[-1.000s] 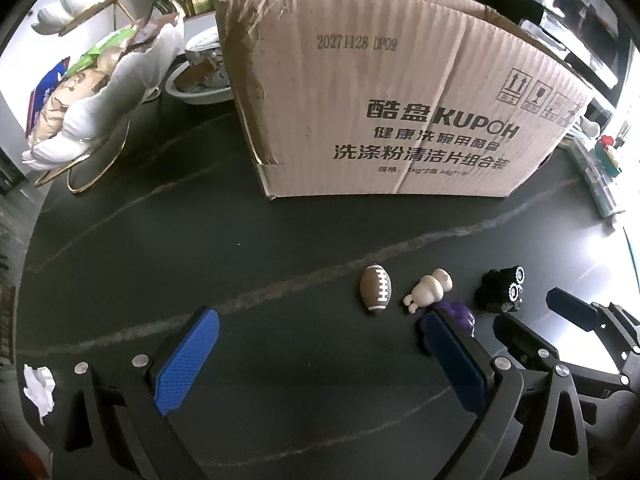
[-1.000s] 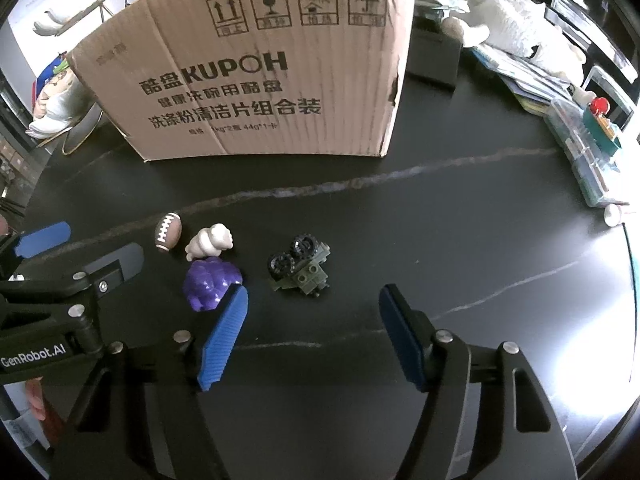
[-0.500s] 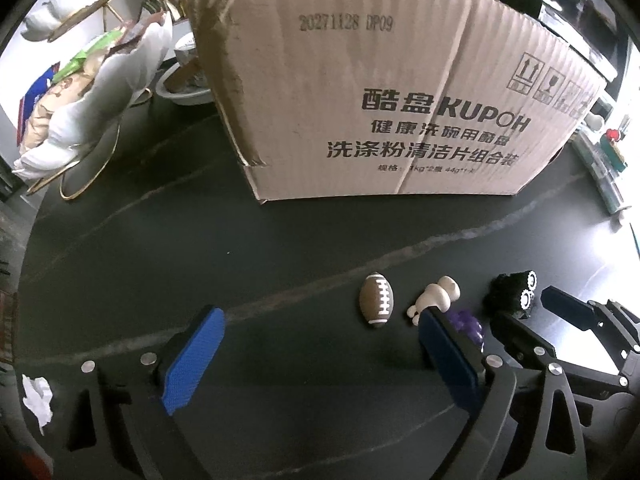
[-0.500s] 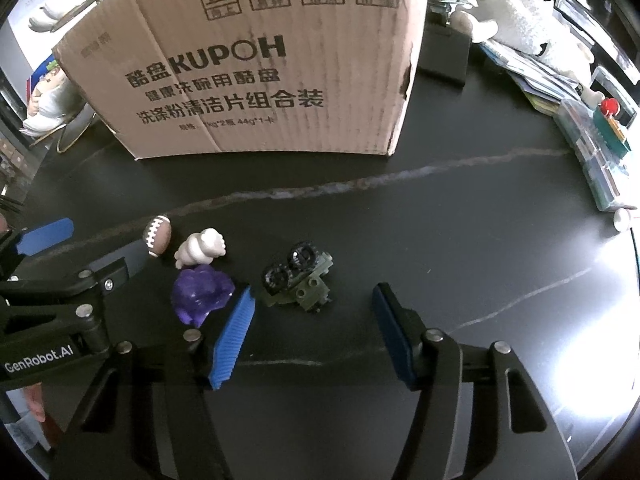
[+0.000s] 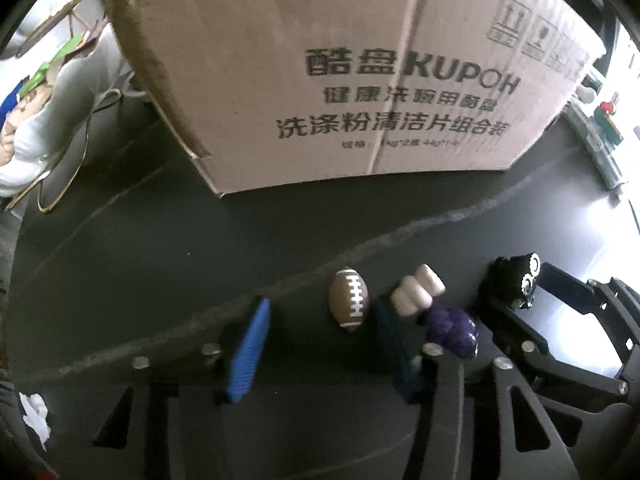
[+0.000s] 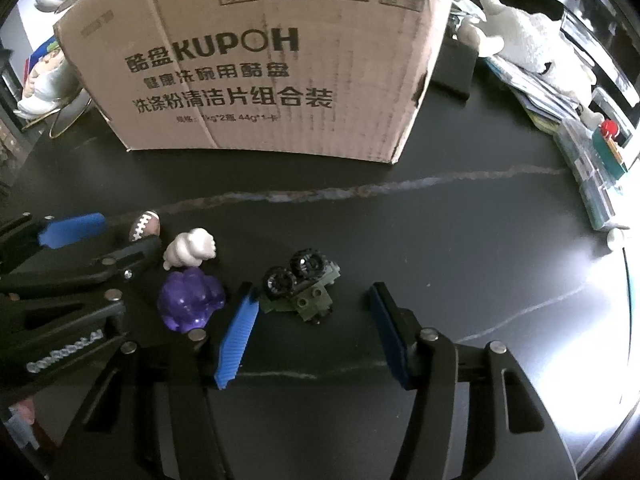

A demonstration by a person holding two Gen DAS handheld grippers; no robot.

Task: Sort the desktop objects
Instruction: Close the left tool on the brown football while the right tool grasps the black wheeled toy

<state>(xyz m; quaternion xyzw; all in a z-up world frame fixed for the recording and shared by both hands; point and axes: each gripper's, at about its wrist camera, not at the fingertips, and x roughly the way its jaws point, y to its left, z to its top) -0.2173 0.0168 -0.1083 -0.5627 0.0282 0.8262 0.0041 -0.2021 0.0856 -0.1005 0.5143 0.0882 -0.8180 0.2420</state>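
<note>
The left gripper (image 5: 324, 332) has dropped steeply over the toy football (image 5: 349, 298), jaws closing but apart; the right gripper (image 6: 312, 320), closing, straddles the toy vehicle (image 6: 302, 286) untouched

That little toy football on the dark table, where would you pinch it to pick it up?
Across its fat middle, coming from above. The football lies flat with its pointed ends running away from the camera, so its rounded sides face the two blue pads. The left tool already straddles it, jaws closing, pads not yet touching. The tapered tips would probably slip.
</note>
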